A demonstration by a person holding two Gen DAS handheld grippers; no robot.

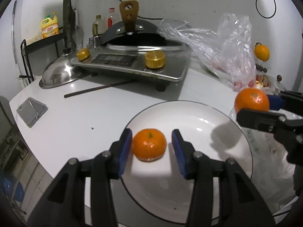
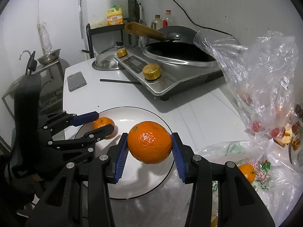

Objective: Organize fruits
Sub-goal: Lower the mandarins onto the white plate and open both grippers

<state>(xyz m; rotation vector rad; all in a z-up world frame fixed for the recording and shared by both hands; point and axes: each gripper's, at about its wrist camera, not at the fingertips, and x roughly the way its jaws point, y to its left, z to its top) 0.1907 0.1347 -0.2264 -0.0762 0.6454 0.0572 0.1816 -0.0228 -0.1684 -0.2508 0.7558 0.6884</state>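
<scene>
Now you are carrying a large orange (image 2: 149,141) in your right gripper (image 2: 149,147), its blue ribbed pads (image 2: 121,158) pressing both sides of the glossy, pebbled skin. It is hanging directly above the near right part of the white plate (image 2: 132,189), so the coming move looks like a straight drop downward. Your left gripper (image 1: 151,151) is sitting with its fingers spread around the small mandarin (image 1: 149,144), which is resting on the plate's left side, stem up, one pad just touching or nearly so. Another orange (image 2: 247,172) is lying beside a printed bag (image 2: 265,174).
</scene>
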